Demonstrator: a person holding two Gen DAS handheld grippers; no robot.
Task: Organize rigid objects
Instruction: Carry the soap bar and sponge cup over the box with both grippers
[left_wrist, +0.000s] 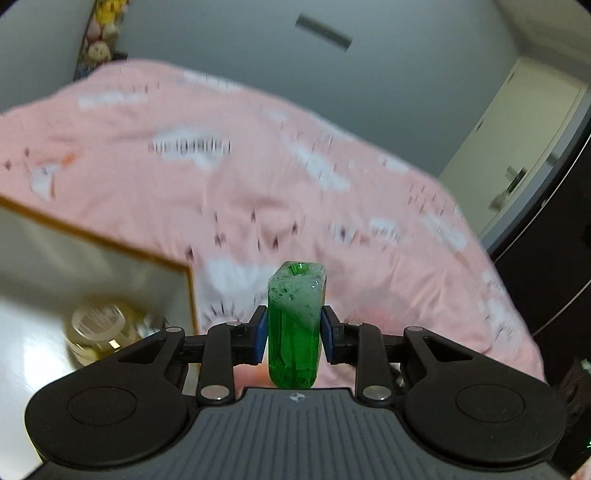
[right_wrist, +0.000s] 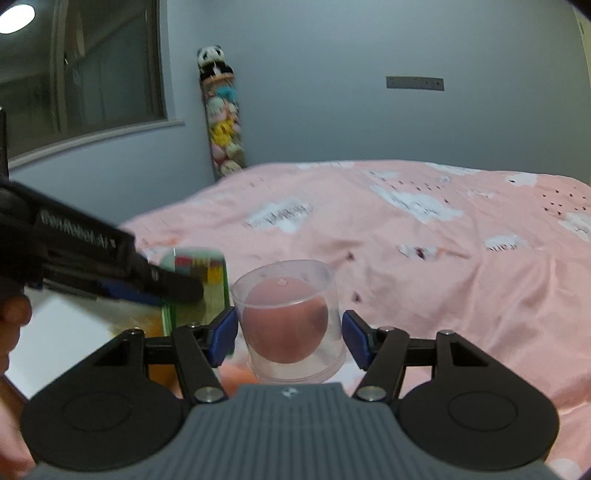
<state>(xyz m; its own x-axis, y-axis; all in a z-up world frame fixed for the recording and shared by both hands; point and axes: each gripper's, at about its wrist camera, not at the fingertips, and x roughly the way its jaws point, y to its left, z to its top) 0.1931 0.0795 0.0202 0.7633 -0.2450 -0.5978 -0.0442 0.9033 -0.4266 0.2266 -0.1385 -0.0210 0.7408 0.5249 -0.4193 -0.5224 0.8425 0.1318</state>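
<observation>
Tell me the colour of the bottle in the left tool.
Green bottle, clearest in the left wrist view.

Ahead of me a pink bedspread (right_wrist: 424, 236) with white cloud prints covers the bed, reaching back to the grey wall (right_wrist: 332, 92). A tall column of plush toys (right_wrist: 224, 125), a panda on top, leans in the corner by the dark window (right_wrist: 92, 70). A dark strip (right_wrist: 414, 82) is fixed high on the wall.

The jar (left_wrist: 98, 332) on the white table (left_wrist: 33, 332) is blurred, its lower part hidden behind the left hand-held gripper (left_wrist: 294, 332).
</observation>
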